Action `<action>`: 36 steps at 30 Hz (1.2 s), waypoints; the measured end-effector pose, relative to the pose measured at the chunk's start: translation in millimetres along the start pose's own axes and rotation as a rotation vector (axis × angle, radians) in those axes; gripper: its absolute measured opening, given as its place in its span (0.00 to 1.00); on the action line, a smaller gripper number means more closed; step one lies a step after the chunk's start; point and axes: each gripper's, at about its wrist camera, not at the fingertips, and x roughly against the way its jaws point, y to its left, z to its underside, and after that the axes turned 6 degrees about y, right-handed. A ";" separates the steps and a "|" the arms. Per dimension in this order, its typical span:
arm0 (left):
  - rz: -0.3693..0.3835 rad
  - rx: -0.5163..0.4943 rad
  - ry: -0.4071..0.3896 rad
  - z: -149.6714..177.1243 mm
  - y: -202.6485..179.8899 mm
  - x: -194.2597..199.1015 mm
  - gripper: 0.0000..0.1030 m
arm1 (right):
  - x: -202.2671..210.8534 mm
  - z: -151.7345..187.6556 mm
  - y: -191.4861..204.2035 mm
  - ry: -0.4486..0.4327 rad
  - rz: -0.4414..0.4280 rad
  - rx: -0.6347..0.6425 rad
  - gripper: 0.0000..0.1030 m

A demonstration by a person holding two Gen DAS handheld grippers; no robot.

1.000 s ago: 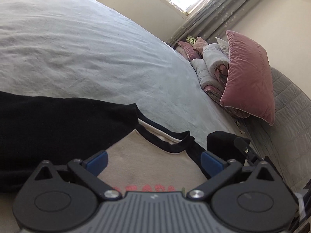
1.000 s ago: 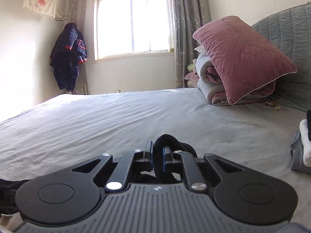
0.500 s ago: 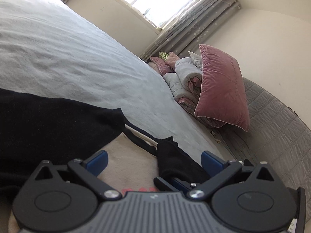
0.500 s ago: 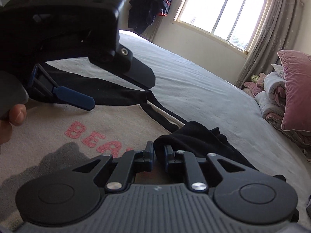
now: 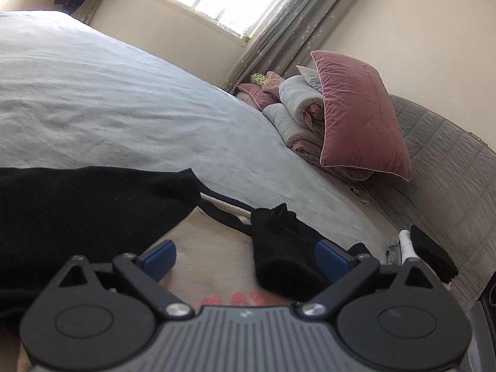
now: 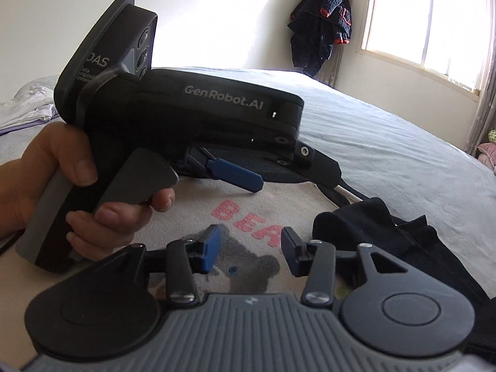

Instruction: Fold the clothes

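**Mia:** What are the two claws doing?

**Ben:** The right gripper (image 6: 251,249) has its blue pads spread apart. Nothing is between them. It hangs just over the shirt (image 6: 198,214).

**Mia:** And the other one?

**Ben:** The left gripper (image 5: 245,259) is wide open too, and it holds nothing. A hand (image 6: 77,192) is wrapped around its handle, with fingers on the trigger. In the right wrist view it sits to the left, over the shirt.

**Mia:** Where is the shirt?

**Ben:** It lies flat on the bed (image 5: 124,105), right under both claws. The front is cream with pink letters (image 6: 245,223) and a little grey picture below them. The neck has a dark trim.

**Mia:** What about the black parts?

**Ben:** The right sleeve (image 5: 282,257) is black. It is folded in over the cream front, and its cuff lies between the left claw's pads without touching them. The left sleeve (image 5: 86,210) is spread out to the left.

**Mia:** What is farther away?

**Ben:** A pink pillow (image 5: 359,114) leans on rolled quilts (image 5: 294,108) at the far right. A dark jacket (image 6: 322,21) hangs beside the window (image 6: 434,15).
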 end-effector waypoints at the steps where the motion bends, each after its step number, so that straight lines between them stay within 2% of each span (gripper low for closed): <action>1: -0.027 -0.034 0.008 -0.4 -4.6 -0.5 0.93 | 5.0 2.0 -5.5 0.008 0.006 -0.001 0.52; 4: -0.066 -0.123 0.043 -2.3 -19.9 -6.4 0.93 | 22.4 12.0 -27.8 -0.006 0.067 -0.058 0.54; 7: -0.099 -0.258 0.097 -6.2 -47.8 -17.7 0.93 | 39.1 16.9 -56.2 -0.045 0.195 -0.171 0.62; 8: -0.107 -0.277 0.113 -10.0 -54.7 -23.2 0.93 | 44.1 19.2 -65.8 -0.059 0.239 -0.216 0.66; 11: -0.125 -0.307 0.165 -22.9 -70.3 -41.8 0.92 | 52.8 26.0 -88.6 -0.069 0.350 -0.324 0.66; 13: -0.130 -0.243 0.211 -30.7 -68.6 -59.0 0.81 | 51.3 28.6 -94.9 -0.050 0.394 -0.348 0.66; 15: -0.165 -0.147 0.268 -34.7 -60.5 -75.4 0.61 | 54.9 33.9 -92.2 -0.040 0.418 -0.354 0.66; 16: -0.181 -0.121 0.257 -33.9 -58.8 -75.2 0.56 | 51.8 33.9 -94.1 -0.041 0.418 -0.355 0.66; 19: -0.228 -0.045 0.221 -31.3 -53.7 -74.4 0.29 | 48.1 35.6 -92.9 -0.060 0.411 -0.354 0.67; 20: -0.243 -0.019 0.209 -30.5 -52.0 -74.0 0.09 | 48.0 38.4 -92.9 -0.068 0.409 -0.351 0.71; 23: -0.224 0.054 0.130 -27.1 -53.5 -60.5 0.05 | 44.4 37.8 -89.2 -0.069 0.386 -0.319 0.86; 26: -0.222 0.066 0.018 -28.8 -62.3 -38.9 0.05 | 41.7 35.5 -82.1 -0.064 0.399 -0.262 0.97; 28: -0.234 0.077 -0.054 -32.5 -66.5 -23.9 0.05 | 40.2 35.8 -81.0 -0.055 0.415 -0.250 0.98; 31: -0.326 0.090 -0.179 -37.9 -70.6 1.2 0.05 | 37.4 37.6 -82.8 -0.036 0.436 -0.254 1.00; 33: -0.366 0.117 -0.214 -39.3 -65.0 12.6 0.05 | 34.3 39.1 -84.4 -0.012 0.448 -0.255 1.00; 36: -0.434 0.158 -0.205 -34.1 -47.7 18.1 0.05 | 27.3 41.1 -86.6 0.046 0.481 -0.255 1.00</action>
